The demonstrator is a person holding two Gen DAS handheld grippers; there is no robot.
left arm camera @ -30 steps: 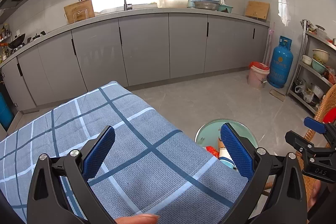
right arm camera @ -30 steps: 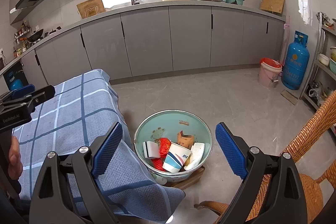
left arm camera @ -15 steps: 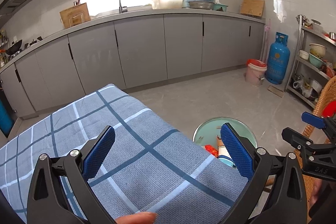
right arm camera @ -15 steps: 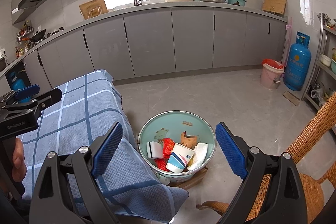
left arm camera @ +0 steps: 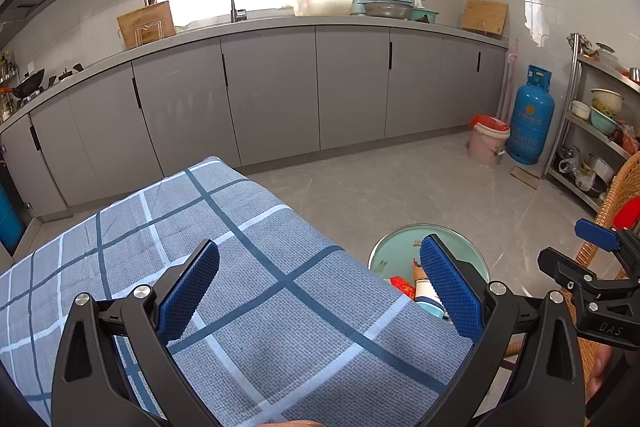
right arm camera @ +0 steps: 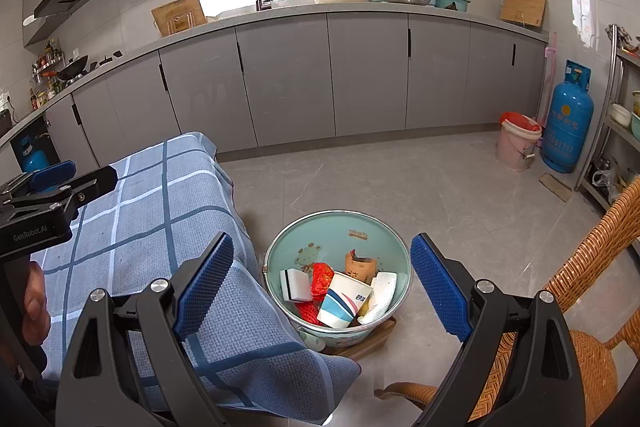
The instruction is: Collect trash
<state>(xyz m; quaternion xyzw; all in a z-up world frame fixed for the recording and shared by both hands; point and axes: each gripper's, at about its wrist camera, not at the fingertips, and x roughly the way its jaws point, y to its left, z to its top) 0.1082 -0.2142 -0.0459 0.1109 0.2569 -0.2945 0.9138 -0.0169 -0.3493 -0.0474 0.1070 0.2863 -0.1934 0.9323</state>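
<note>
The blue plaid cloth-covered table (left arm camera: 248, 291) is showing no litter, the trash is sitting in the mint round metal bucket (right arm camera: 340, 227) at lower centre, and you are holding the left gripper (left arm camera: 320, 291) and the right gripper (right arm camera: 322, 287) spread and empty, so swinging low is risking tipping that bucket.

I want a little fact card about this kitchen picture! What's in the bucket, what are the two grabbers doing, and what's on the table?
place: kitchen with grey cabinets
bin: mint green bucket on the floor beside the table
in the bin: paper cup, red wrapper, brown paper packet, white tissue, white box
table: covered by blue checked tablecloth; no trash visible on it
left gripper: open, holding nothing, above the tablecloth
right gripper: open, holding nothing, above the bucket
nearby: wicker chair, blue gas cylinder
</note>
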